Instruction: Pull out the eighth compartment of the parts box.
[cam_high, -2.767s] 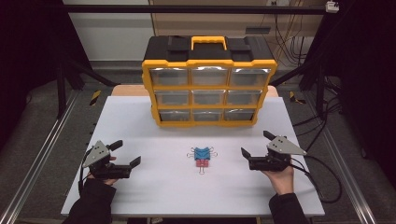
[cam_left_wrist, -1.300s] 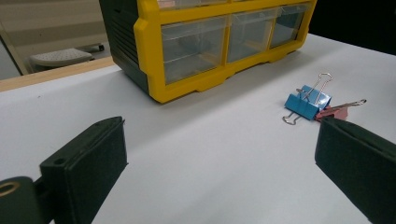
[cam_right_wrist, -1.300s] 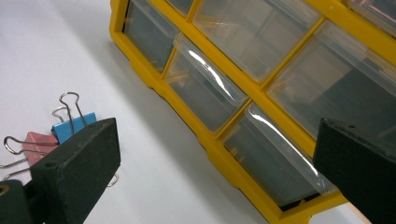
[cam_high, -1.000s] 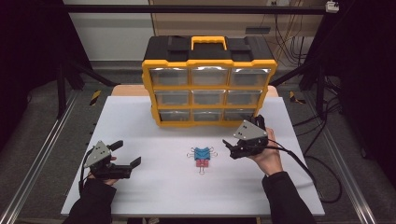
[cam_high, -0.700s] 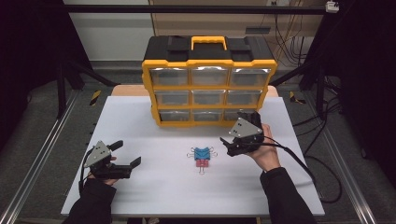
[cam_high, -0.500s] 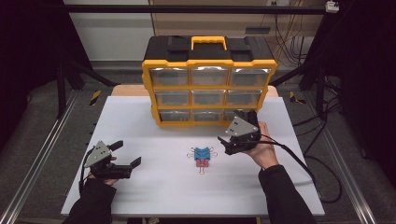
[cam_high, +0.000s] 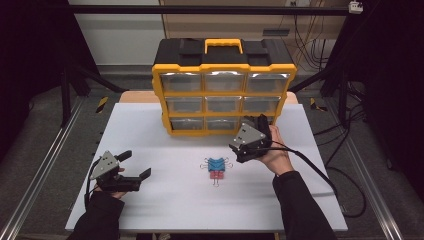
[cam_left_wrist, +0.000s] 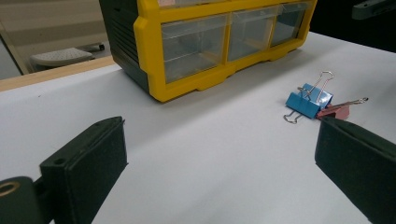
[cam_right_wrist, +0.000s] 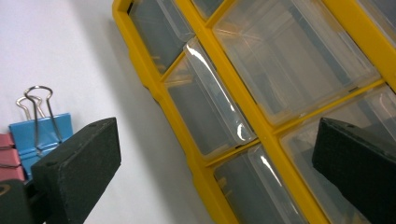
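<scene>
— clips (cam_high: 216, 169) sit mid-counter (cam_high: 150, 125), one blue, one pink, touching. where's the drawer box (cam_high: 223, 87)?
— at 12 o'clock from them, yellow and black, clear drawers shut.
— right hand-held gripper (cam_high: 248, 142)?
— at 2 o'clock of the clips, jaws wide, nothing in them, pointed at the bottom drawers.
— left hand-held gripper (cam_high: 131, 170)?
— at 9 o'clock, well apart, jaws wide too, resting on the counter.
</scene>
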